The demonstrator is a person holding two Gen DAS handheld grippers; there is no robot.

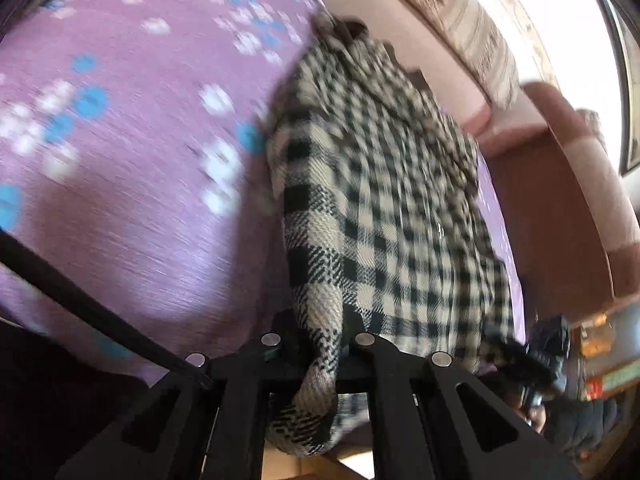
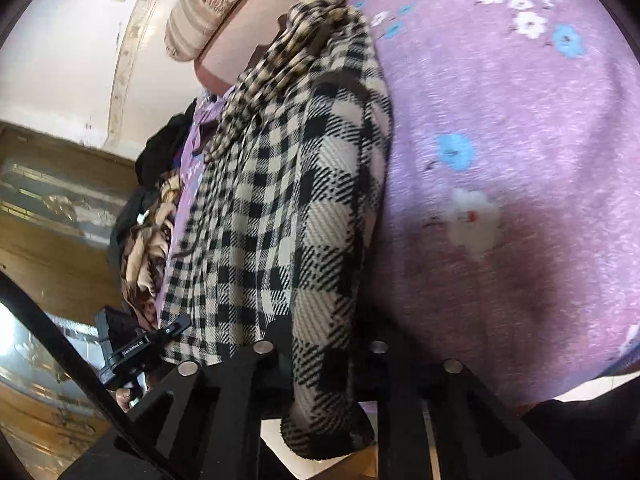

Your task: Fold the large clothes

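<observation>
A: How many checked garments [image 1: 380, 200] are laid out?

B: One, black and cream, on one purple flowered bedspread [image 1: 140, 160].

A: Grippers?

B: Two. The left gripper [image 1: 316, 344] and the right gripper [image 2: 320, 348], each pinching one edge of that garment.

A: Cushions?

B: One striped bolster [image 2: 200, 12]. One heap of other clothes [image 2: 148, 240] too; I cannot count the pieces in it

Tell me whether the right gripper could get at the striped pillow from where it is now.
Probably not as things stand. The right gripper is shut on the checked garment, so its jaws are taken, and the striped pillow lies far beyond the garment, at the head of the bed.
</observation>
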